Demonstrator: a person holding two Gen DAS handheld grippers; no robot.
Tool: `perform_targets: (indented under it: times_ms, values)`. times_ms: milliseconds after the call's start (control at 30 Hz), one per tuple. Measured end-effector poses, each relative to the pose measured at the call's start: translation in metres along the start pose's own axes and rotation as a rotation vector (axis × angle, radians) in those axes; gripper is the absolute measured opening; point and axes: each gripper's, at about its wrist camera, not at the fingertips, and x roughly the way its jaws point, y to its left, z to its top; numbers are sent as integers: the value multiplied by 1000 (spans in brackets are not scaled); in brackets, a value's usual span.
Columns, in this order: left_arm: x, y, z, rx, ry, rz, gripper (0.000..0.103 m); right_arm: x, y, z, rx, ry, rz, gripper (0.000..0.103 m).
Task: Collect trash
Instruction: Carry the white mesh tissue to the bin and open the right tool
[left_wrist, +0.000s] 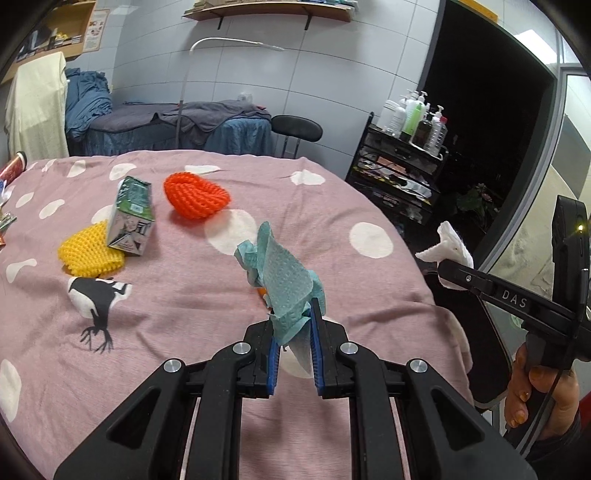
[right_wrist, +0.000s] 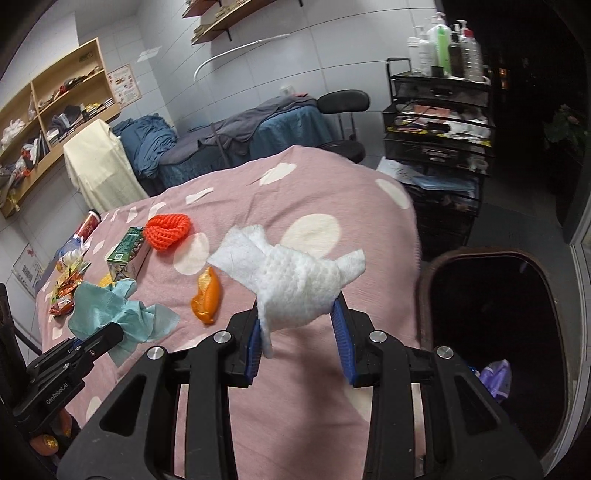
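White tissue (right_wrist: 291, 284) sat pinched in the right hand-held gripper (right_wrist: 299, 332), with the dark bin (right_wrist: 491, 314) apparently just to its right; the farther left hand-held gripper (left_wrist: 293, 332) clamped blue tissue (left_wrist: 280, 273).

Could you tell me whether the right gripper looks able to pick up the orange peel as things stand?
Probably not yet: the right gripper is shut on a white tissue. The orange peel lies uncovered just ahead.

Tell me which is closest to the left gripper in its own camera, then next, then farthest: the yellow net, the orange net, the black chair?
1. Yellow foam net, on the bedspread, left of the left gripper.
2. Orange foam net, farther up the bedspread.
3. Black chair, beyond the bed's far edge.
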Motion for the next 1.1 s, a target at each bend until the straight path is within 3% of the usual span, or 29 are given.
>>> perform_targets:
  times_ms: [667, 1100]
  values:
    - [-5, -72, -12, 88, -17, -109, 15, -56, -85, -45, 118, -65, -201, 35]
    - [-2, -109, -21, 161, -6, -158, 15, -43, -149, -67, 203, 14, -358, 35]
